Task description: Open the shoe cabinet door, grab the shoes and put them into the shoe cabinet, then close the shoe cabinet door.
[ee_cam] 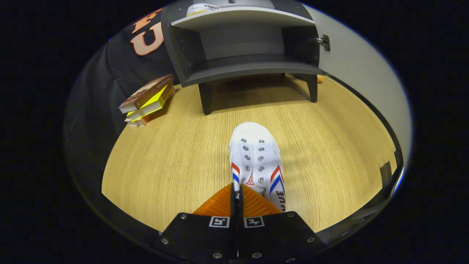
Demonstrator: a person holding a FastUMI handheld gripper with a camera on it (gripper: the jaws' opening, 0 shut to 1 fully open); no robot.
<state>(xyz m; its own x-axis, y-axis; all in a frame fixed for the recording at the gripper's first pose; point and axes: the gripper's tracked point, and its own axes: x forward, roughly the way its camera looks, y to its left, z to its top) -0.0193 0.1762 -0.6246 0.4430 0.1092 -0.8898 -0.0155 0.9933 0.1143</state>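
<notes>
One white sneaker (256, 161) is held at its heel end by the tool (237, 196), whose two fingers are drawn almost completely together, with only a thin edge of the shoe's collar pinched between them. The grip appears to be taken on the heel rim so that the toe points forward, toward the shoe cabinet (242, 47), which would let the shoe be slid in toe first. Whether the sole is resting on the tabletop (176, 154) or is lifted just clear of it cannot be told. Red and blue chevrons are seen on the shoe's sides, and two rows of metal eyelets without laces.

Beyond the shoe, well apart from it, the grey cabinet is stood on short legs with its door (359, 66) swung open, a hinge showing at the opening's edge. The lower compartment looks empty and is judged to be the likely destination. On the shelf above, part of another white shoe (203, 8) is already lodged. A small stack of books (148, 101) is piled beside the cabinet.
</notes>
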